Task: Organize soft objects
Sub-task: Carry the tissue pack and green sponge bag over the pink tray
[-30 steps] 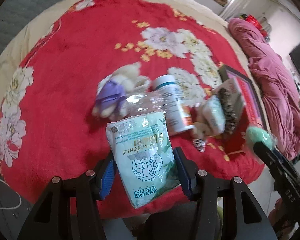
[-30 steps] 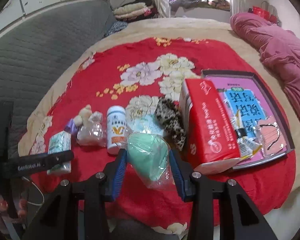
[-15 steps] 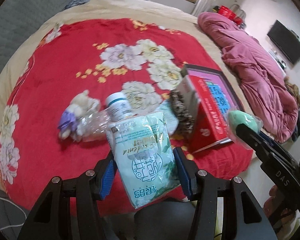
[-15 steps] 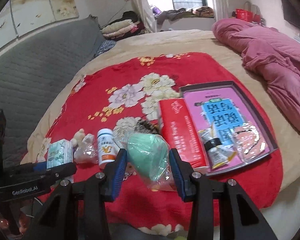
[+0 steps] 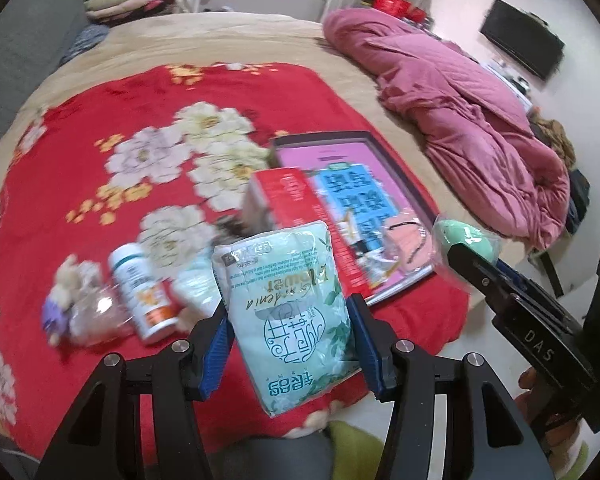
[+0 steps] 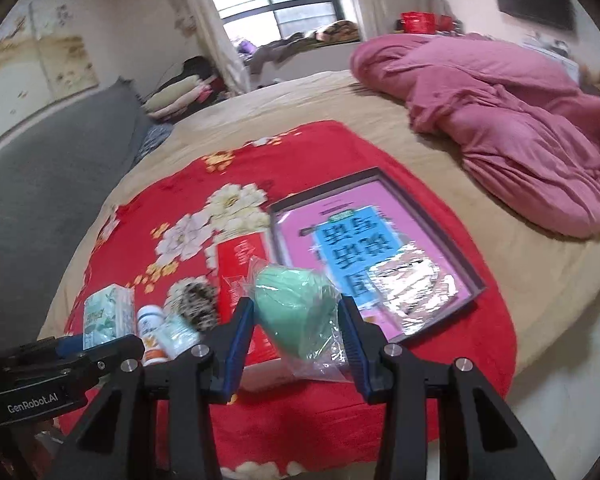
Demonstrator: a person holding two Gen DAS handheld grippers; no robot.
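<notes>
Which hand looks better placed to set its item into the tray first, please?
Probably the right: the right gripper with its green sponge sits nearer the tray. The left gripper holds the tissue pack farther off.

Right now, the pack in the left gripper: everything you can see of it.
The tissue pack is a soft, pale mint plastic-wrapped pouch, printed with teal characters, leaves and a script label, all upside down in the left wrist view. It looks full and slightly crinkled. The left gripper is shut on it, blue pads pressing both long sides, holding it above the red blanket. Nothing else touches it.
</notes>
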